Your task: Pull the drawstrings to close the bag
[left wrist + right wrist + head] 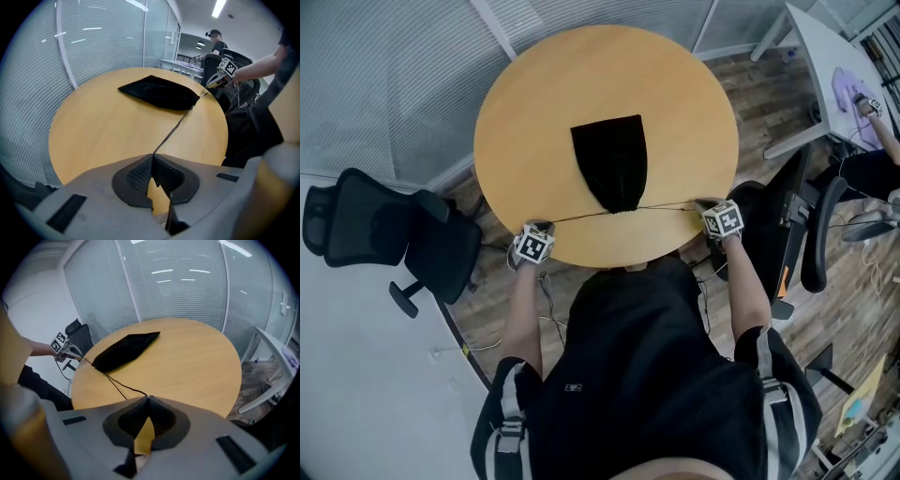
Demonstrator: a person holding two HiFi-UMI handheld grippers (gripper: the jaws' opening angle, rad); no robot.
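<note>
Clamped tight on the drawstrings (pixel 581 215) with left gripper (pixel 152 159) and right gripper (pixel 147 401) — pulled taut to either side of the black bag (pixel 614 159), flat on the table (pixel 534 112), narrow end nearest the person.

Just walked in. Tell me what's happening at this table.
A person at a round wooden table has a gripper in each hand. The left gripper and the right gripper are each shut on a drawstring of a black bag lying flat on the table. The strings run out sideways from the bag's near end, which is already gathered narrow.
</note>
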